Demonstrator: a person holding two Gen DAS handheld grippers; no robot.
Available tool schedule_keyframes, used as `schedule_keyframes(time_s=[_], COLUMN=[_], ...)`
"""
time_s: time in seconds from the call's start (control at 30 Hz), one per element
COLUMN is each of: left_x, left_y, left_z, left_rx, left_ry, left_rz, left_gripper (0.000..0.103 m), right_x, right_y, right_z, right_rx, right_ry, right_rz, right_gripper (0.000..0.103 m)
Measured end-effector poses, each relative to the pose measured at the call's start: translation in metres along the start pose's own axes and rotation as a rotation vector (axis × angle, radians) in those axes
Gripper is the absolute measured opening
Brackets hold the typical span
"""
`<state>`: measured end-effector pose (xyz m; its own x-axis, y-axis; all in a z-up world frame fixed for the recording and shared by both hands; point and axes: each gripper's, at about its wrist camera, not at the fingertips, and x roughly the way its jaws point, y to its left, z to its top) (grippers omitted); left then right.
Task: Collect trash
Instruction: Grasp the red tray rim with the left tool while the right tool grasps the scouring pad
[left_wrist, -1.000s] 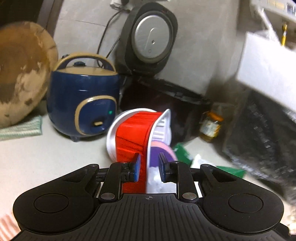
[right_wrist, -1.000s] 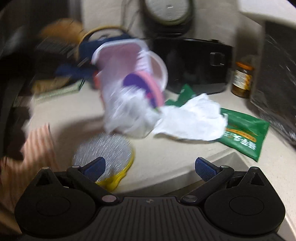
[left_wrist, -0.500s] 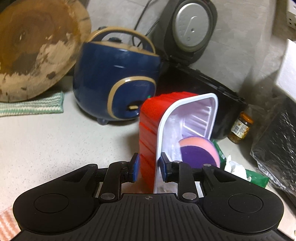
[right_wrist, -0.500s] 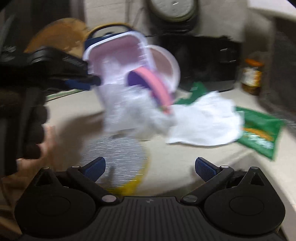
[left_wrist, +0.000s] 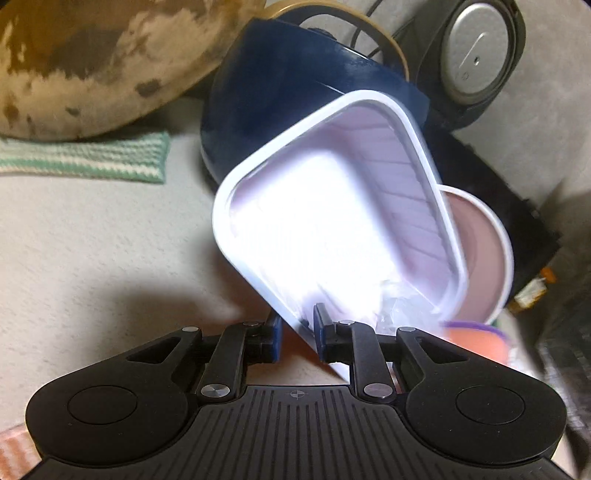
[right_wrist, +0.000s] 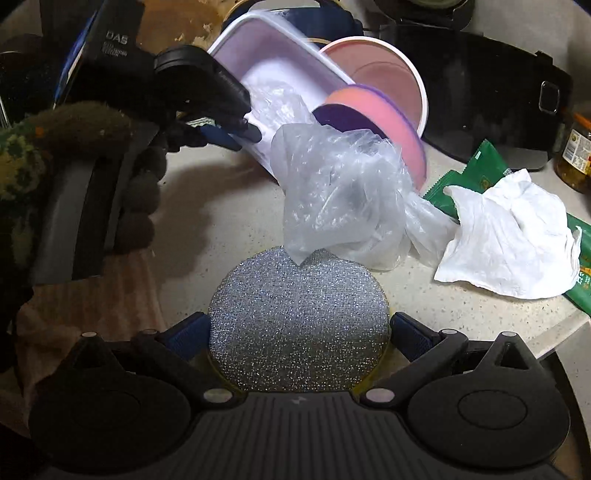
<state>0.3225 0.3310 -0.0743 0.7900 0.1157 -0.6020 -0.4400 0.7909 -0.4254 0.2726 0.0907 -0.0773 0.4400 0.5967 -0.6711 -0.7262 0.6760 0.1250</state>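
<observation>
My left gripper (left_wrist: 297, 334) clamps the tipped tub (left_wrist: 332, 206), jaws just narrowed; right gripper (right_wrist: 297, 332) gapes around the scourer (right_wrist: 299, 321); next, I'd gather the plastic bag (right_wrist: 332, 192).

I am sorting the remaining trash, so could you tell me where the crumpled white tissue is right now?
In the right wrist view, the crumpled white tissue lies on the counter at the right, on top of the green packet, just right of the clear plastic bag.

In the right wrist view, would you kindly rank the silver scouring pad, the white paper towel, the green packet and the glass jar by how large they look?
1. Silver scouring pad, though it lies nearest the camera.
2. White paper towel.
3. Green packet, mostly covered by the towel, so unsure.
4. Glass jar, cut off at the edge.
</observation>
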Motion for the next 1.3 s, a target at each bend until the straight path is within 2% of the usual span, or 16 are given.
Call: schedule_keyframes(time_s=[0.17, 0.3, 0.4, 0.5, 0.53, 0.6, 0.7, 0.77, 0.9, 0.97, 1.07, 1.2, 1.3], left_x=[-0.002, 0.006, 0.009, -0.004, -0.010, -0.023, -0.044, -0.058, -0.075, -0.066, -0.037, -0.006, 0.009], left_y=[0.012, 0.018, 0.021, 0.018, 0.016, 0.013, 0.004, 0.000, -0.011, -0.014, -0.006, 0.001, 0.001], left_z=[0.003, 0.005, 0.008, 0.006, 0.007, 0.008, 0.010, 0.011, 0.007, 0.005, -0.002, -0.012, -0.012], left_rx=[-0.053, -0.104, -0.123, -0.105, -0.108, -0.109, -0.048, -0.010, 0.084, 0.129, 0.113, 0.082, 0.093], left_ry=[-0.004, -0.015, -0.031, -0.070, -0.078, -0.097, -0.136, -0.145, -0.151, -0.146, -0.104, -0.103, -0.070], left_rz=[-0.058, -0.023, -0.010, -0.055, -0.067, -0.081, -0.097, -0.109, -0.104, -0.065, -0.026, 0.020, 0.028], left_gripper=[0.018, 0.020, 0.018, 0.013, 0.014, 0.015, 0.015, 0.015, 0.014, 0.014, 0.020, 0.021, 0.021], right_x=[0.000, 0.002, 0.003, -0.007, -0.012, -0.017, -0.028, -0.033, -0.043, -0.049, -0.053, -0.066, -0.073], right_y=[0.003, 0.005, -0.001, -0.006, -0.005, -0.008, -0.028, -0.045, -0.070, -0.074, -0.070, -0.050, -0.040], right_z=[0.001, 0.004, 0.010, 0.013, 0.012, 0.012, 0.014, 0.012, 0.008, 0.007, 0.007, -0.003, -0.008], right_rx=[0.017, 0.024, 0.022, 0.041, 0.032, -0.003, 0.043, 0.072, 0.130, 0.161, 0.156, 0.097, 0.047], right_ry=[-0.001, 0.016, 0.051, 0.044, 0.036, 0.026, 0.021, 0.021, 0.033, 0.033, 0.030, 0.027, 0.024], right_rz=[-0.022, -0.042, -0.013, -0.012, -0.029, -0.087, -0.152, -0.216, -0.285, -0.279, -0.256, -0.235, -0.245], right_gripper=[0.103, 0.103, 0.103, 0.099, 0.097, 0.079, 0.064, 0.062, 0.062, 0.062, 0.062, 0.062, 0.062])
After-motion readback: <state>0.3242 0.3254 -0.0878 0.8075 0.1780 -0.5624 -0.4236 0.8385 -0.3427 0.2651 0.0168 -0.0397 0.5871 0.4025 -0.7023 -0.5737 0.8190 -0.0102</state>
